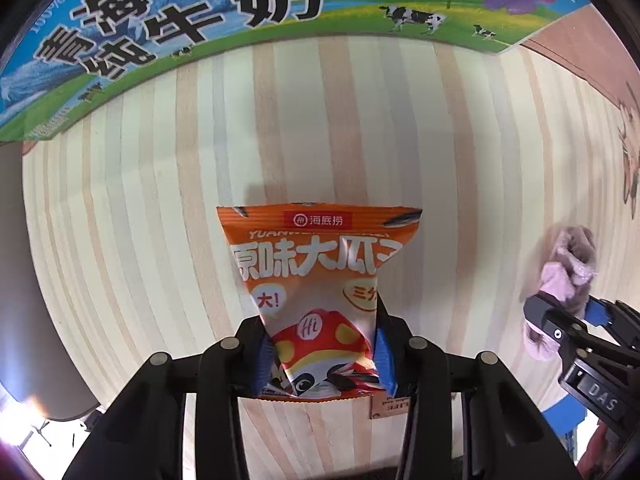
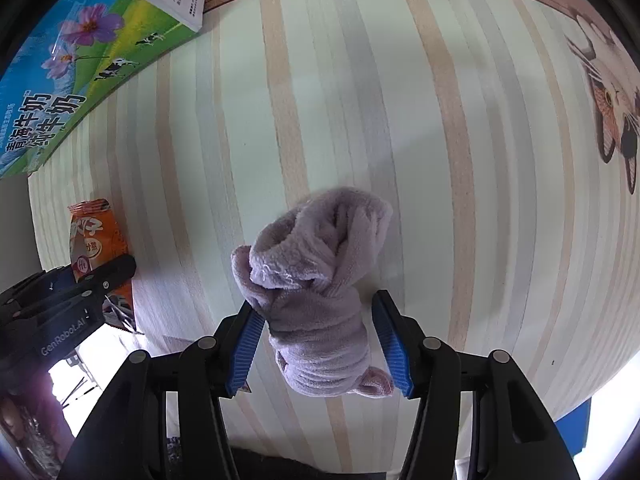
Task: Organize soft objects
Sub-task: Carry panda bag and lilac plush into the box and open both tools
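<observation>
My left gripper (image 1: 320, 344) is shut on an orange snack packet (image 1: 320, 264) with white Chinese lettering, gripping its lower part over the striped table. The packet also shows at the left of the right wrist view (image 2: 96, 236), held by the left gripper (image 2: 108, 276). My right gripper (image 2: 318, 320) is open around a rolled lilac fleece cloth (image 2: 316, 280) that lies on the table; the left pad touches it, the right pad stands a little apart. The cloth (image 1: 568, 272) and right gripper (image 1: 560, 312) appear at the right of the left wrist view.
A blue and green milk carton box (image 1: 200, 20) lies along the far side, also in the right wrist view (image 2: 80, 64). A brown box with a cat drawing (image 2: 612, 120) stands at the right. The striped tabletop (image 2: 400, 120) lies between them.
</observation>
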A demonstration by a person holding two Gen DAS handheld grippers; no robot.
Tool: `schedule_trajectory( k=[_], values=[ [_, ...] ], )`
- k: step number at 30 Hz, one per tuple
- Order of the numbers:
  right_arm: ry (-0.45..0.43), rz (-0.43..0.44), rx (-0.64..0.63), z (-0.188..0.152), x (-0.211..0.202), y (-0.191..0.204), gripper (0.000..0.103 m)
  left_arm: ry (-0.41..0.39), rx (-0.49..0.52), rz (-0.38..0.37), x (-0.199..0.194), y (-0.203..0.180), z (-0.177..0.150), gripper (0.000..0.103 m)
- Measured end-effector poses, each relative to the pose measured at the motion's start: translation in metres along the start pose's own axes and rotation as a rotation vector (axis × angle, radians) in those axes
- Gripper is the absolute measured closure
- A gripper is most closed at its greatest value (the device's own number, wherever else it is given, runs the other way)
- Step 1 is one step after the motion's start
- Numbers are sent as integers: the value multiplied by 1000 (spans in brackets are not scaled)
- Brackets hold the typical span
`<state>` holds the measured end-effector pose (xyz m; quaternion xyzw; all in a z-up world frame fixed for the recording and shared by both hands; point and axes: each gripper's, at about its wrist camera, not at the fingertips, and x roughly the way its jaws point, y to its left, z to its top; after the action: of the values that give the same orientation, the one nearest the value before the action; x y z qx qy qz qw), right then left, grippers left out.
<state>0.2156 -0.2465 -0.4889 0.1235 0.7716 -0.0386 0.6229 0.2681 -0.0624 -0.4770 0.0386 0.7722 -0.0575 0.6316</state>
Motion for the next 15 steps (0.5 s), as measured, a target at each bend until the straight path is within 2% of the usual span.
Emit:
schedule_trajectory(
  k=[1, 6, 9, 11, 13, 15],
  values=[
    [-11, -7, -8, -2, -1, 1, 63, -6, -5, 7, -1, 1, -2, 67],
    [-58, 38, -21, -12, -20, 10, 64, -65, 9, -12, -35, 1, -19, 68],
    [-83, 136, -39, -14, -49, 24, 64, -150, 33, -48, -90, 7, -23, 68],
    [-131, 182, -71, -11, -78, 42, 64, -203, 52, -58, -127, 14, -18, 68],
    [-182, 240, -108, -3, -110, 66, 64, -246, 82, -63, -168, 26, -3, 68],
    [-231, 298, -135, 9, -139, 90, 64, -278, 111, -37, -204, 41, 23, 68]
  ],
)
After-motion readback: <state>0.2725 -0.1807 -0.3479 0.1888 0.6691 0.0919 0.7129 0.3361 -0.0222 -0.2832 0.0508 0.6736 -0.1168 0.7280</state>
